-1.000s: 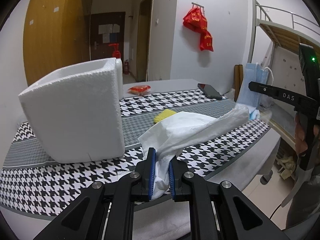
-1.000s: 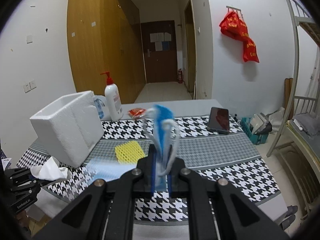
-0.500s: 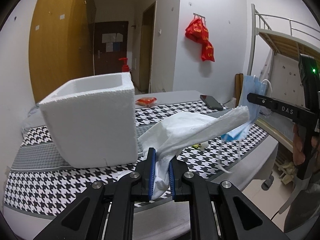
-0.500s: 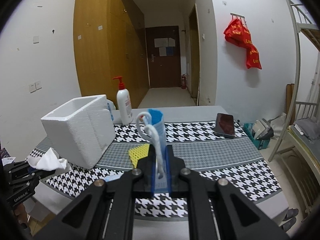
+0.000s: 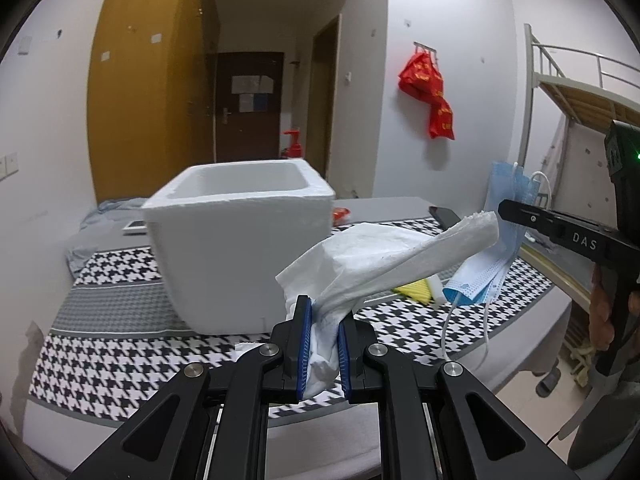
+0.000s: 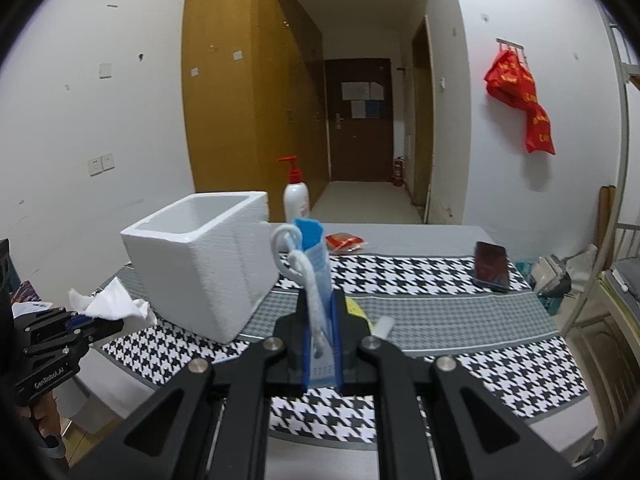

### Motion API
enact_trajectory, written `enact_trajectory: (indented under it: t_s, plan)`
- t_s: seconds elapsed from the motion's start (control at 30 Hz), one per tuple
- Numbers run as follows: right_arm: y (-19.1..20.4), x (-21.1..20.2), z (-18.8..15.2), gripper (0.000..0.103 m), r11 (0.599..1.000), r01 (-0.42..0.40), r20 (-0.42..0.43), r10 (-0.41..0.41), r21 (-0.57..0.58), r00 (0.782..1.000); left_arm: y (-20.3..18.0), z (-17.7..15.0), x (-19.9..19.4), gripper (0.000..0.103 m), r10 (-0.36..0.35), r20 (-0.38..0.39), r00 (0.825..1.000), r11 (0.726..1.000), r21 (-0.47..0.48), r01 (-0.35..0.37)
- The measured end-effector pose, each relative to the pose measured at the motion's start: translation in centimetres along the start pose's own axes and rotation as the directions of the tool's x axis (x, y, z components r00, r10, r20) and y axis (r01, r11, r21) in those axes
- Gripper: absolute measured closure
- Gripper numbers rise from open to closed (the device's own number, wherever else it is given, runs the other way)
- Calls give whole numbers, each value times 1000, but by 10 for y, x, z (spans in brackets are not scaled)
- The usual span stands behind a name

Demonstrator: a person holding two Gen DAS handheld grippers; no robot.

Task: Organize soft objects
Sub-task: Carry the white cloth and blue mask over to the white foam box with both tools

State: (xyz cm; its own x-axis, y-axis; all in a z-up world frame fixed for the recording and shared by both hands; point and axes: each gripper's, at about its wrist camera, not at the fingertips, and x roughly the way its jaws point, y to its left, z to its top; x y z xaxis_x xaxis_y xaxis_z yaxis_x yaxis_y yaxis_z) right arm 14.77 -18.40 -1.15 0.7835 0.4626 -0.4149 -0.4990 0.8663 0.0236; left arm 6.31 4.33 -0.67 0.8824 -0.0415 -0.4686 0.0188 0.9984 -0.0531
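Left gripper (image 5: 323, 350) fingers clamped on white tissue (image 5: 384, 260), long axis running up and right, above the bench (image 5: 120, 344) near foam box (image 5: 240, 256). Right gripper (image 6: 322, 354) fingers pinched on blue mask (image 6: 316, 264), standing upright; lower end hidden between fingers.

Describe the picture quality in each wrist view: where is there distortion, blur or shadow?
Left wrist view: fisheye bending curves the wardrobe and bunk bed rail, black vignette fills the corners, and the foam box edges look slightly smeared. Right wrist view: same bending and vignette; the face mask close to the lens is soft, and the red bag casts a faint shadow on the wall.
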Motion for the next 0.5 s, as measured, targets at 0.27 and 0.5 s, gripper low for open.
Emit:
enact_trajectory:
  t_s: [0.27, 0.5]
  plan:
    - [26, 11, 0, 92, 997, -69, -6, 69, -33, 998, 22, -2, -11, 90, 73, 11, 997, 997, -36, -72]
    - [49, 21, -2, 91, 989, -139, -19, 138, -54, 990, 35, -1, -22, 90, 121, 22, 992, 991, -53, -120]
